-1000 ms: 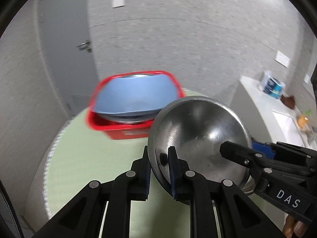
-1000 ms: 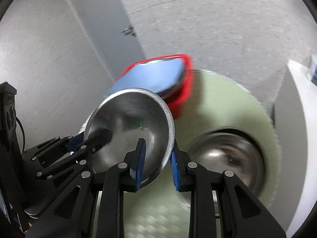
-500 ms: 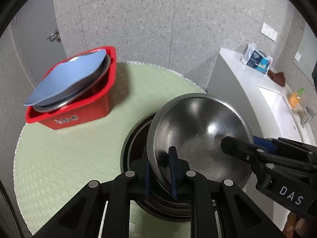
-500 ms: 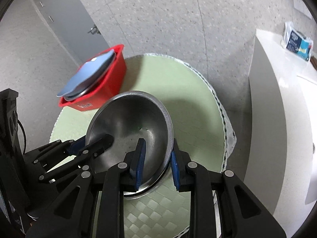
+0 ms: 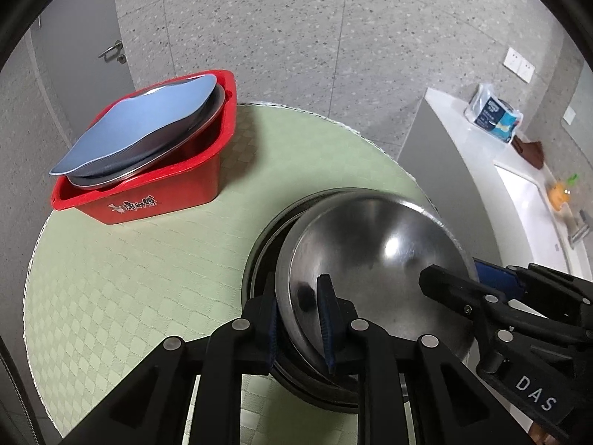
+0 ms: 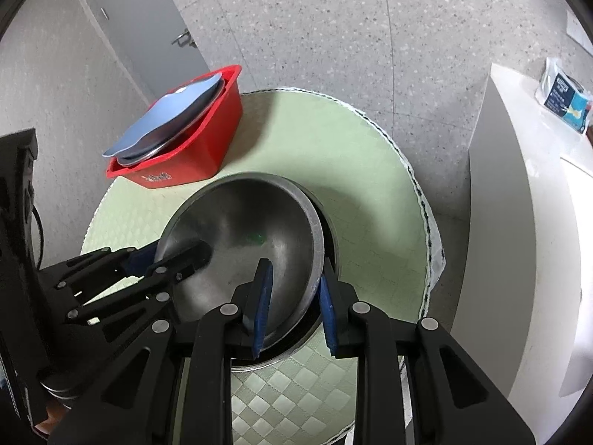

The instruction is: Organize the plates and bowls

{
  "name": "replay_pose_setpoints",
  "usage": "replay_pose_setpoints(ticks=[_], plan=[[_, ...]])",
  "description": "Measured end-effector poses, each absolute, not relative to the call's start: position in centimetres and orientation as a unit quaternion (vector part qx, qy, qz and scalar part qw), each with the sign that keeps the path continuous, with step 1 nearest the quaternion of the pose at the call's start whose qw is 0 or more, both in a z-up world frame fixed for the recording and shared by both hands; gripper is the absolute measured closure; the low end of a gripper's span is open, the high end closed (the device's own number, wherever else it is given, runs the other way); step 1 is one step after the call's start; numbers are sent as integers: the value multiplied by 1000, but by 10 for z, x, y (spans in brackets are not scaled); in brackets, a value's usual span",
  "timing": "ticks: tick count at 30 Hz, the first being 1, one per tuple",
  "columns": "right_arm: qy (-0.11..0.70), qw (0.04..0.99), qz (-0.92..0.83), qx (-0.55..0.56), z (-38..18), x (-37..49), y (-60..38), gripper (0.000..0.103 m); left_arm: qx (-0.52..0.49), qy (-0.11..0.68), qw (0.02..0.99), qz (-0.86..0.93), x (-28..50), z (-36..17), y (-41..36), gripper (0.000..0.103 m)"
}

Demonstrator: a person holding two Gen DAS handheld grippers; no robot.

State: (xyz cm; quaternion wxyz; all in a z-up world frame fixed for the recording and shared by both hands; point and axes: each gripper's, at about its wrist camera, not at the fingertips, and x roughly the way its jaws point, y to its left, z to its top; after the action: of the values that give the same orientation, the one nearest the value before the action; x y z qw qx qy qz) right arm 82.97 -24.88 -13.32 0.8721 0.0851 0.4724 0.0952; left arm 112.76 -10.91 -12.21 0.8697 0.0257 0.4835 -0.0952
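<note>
A steel bowl [image 5: 374, 259] [image 6: 252, 237] sits tilted inside a larger steel bowl [image 5: 267, 237] [image 6: 330, 230] on the round green table [image 5: 129, 278]. My left gripper [image 5: 300, 315] is on its left rim, jaws slightly apart around the rim. My right gripper [image 6: 292, 300] straddles the right rim with its jaws spread wider than the rim. Each gripper shows in the other's view. A red bin [image 5: 178, 181] [image 6: 192, 163] at the far left holds steel plates under a blue plate [image 5: 137, 122] [image 6: 166, 118].
A white counter [image 5: 493, 170] [image 6: 519, 222] stands right of the table with a tissue pack [image 5: 493, 111] and small items. A grey door [image 5: 74, 37] and speckled wall are behind. The table edge [image 6: 426, 222] runs close to the bowls.
Both grippers lowered the steel bowl from in front of the red bin down into the larger bowl. The right gripper's jaws have spread off the rim.
</note>
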Motion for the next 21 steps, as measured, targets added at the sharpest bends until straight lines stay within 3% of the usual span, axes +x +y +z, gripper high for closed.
replay_pose_setpoints(ticks=[11,14,16,18,21], plan=[[466,878,78,70,-130,825,-243,77,23,484,869,-105,1109,-118,-92,86],[464,879,81,73,-129,823,-241,67,23,484,868,-109,1106,-117,-91,86],[455,885,75,67,-124,819,-240,66,16,487,866,-115,1105,-116,-88,85],[445,890,71,68,-121,817,-242,56,8,488,865,-119,1104,-114,-86,84],[448,889,65,78,-122,818,-250,51,2,486,865,-122,1103,-110,-83,83]])
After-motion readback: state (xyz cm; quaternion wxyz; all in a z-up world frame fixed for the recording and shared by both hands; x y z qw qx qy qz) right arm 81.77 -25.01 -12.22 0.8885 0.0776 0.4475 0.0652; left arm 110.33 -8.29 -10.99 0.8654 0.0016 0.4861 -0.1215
